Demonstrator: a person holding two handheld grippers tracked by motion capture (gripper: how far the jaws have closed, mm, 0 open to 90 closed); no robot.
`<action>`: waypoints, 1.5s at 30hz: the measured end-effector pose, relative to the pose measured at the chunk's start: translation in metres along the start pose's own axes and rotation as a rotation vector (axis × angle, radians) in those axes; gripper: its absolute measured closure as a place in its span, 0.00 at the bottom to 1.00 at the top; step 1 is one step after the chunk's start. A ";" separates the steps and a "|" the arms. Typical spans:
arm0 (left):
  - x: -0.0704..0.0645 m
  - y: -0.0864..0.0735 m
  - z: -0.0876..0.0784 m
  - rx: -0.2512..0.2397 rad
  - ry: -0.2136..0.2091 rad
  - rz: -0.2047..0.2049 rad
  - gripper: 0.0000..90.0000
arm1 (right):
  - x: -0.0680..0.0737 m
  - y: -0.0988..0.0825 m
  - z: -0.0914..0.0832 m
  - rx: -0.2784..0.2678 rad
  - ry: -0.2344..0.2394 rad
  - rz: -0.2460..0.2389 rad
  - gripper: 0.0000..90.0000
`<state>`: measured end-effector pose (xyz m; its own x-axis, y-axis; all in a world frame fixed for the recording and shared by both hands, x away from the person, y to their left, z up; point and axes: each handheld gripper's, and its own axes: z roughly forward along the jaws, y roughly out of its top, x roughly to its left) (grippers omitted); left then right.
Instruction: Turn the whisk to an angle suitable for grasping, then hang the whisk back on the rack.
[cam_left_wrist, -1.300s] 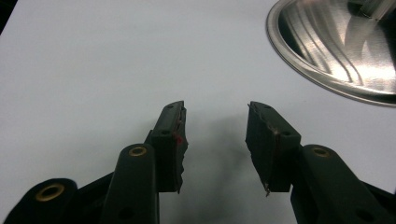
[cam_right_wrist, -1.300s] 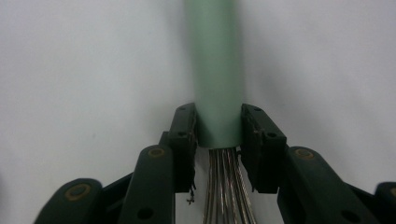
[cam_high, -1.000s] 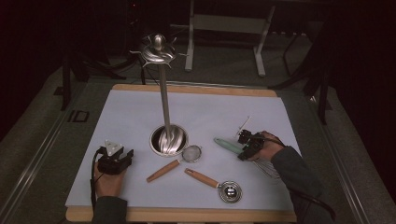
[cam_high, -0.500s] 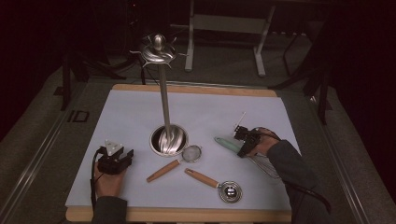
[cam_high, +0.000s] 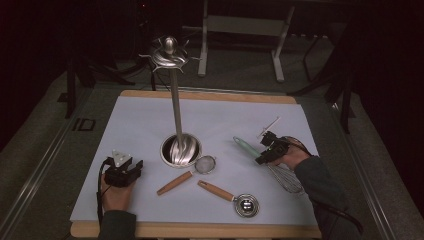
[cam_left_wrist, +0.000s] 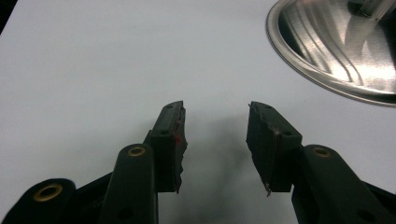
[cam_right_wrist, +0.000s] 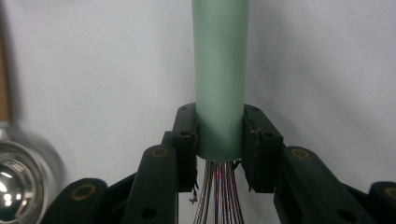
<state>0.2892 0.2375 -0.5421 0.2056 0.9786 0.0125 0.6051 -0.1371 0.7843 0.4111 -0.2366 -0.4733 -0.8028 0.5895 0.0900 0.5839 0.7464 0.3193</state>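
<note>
A whisk with a pale green handle (cam_high: 245, 146) and wire loops (cam_high: 289, 181) lies at the right of the white mat. My right gripper (cam_high: 264, 156) is shut on the handle (cam_right_wrist: 220, 70) just above the wires (cam_right_wrist: 218, 196); its jaws have just been closing with the handle between them. My left gripper (cam_high: 134, 168) rests at the mat's left front, open, with nothing between its fingers (cam_left_wrist: 170, 140). A tall metal utensil stand (cam_high: 175, 105) rises from a round base (cam_high: 181, 150) at the middle.
A small strainer with a wooden handle (cam_high: 175, 182) and a metal scoop with a wooden handle (cam_high: 216, 190) lie in front of the stand base (cam_left_wrist: 336, 46). The scoop's bowl (cam_right_wrist: 18, 182) is close to my right gripper. The white mat (cam_high: 135, 120) lies on a wooden board.
The right gripper's jaws closed onto the whisk's green handle, and the hand rose slightly with it. The left gripper stayed still.
</note>
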 end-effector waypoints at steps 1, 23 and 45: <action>0.000 0.000 0.000 0.000 0.000 0.000 0.64 | 0.000 0.000 0.000 0.000 0.000 0.000 0.77; 0.001 0.000 -0.001 -0.006 -0.002 -0.006 0.63 | 0.038 0.007 -0.043 -0.369 -0.089 0.066 0.77; -0.001 -0.001 -0.001 -0.006 0.003 0.011 0.63 | 0.082 0.033 -0.082 -0.720 -0.125 0.047 0.77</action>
<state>0.2881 0.2368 -0.5421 0.2098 0.9775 0.0230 0.5979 -0.1469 0.7880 0.3551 -0.1889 -0.3777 -0.7335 0.6793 0.0242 0.3589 0.3569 0.8624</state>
